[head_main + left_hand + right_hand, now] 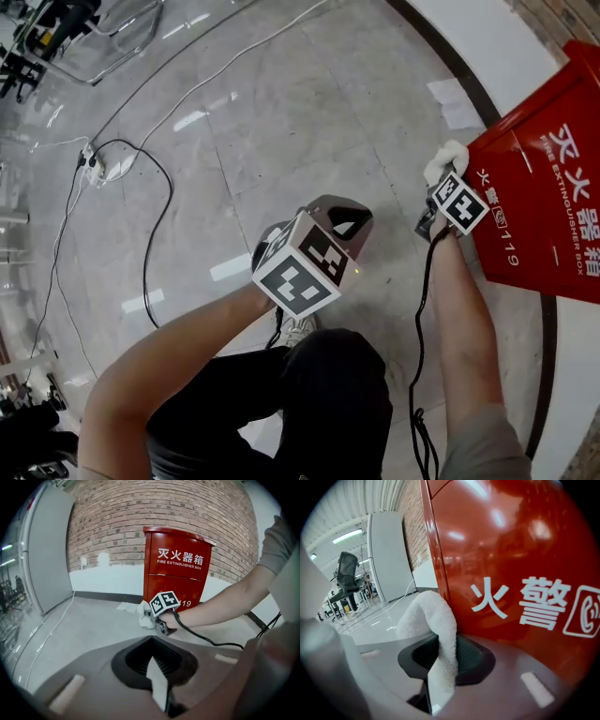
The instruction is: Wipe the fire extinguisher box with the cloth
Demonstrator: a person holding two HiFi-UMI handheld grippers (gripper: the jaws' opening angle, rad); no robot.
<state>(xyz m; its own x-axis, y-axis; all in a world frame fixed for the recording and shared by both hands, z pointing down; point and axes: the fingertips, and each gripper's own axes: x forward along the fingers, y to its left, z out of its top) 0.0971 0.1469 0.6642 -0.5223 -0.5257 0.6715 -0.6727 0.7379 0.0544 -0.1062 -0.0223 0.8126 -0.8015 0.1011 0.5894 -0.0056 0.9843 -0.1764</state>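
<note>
Grey floor [281,122], extinguisher box [553,187], black cable [144,272]

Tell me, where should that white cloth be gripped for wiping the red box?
Probably the bunched middle of the cloth, coming from the side away from the fire extinguisher box, as the right gripper has it: its jaws pinch low, leaving a folded loop sticking out ahead toward the box.

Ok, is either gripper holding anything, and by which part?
The right gripper is shut on the white cloth, pinched mid-fold with a loop standing past the jaws. The left gripper is shut, empty.
</note>
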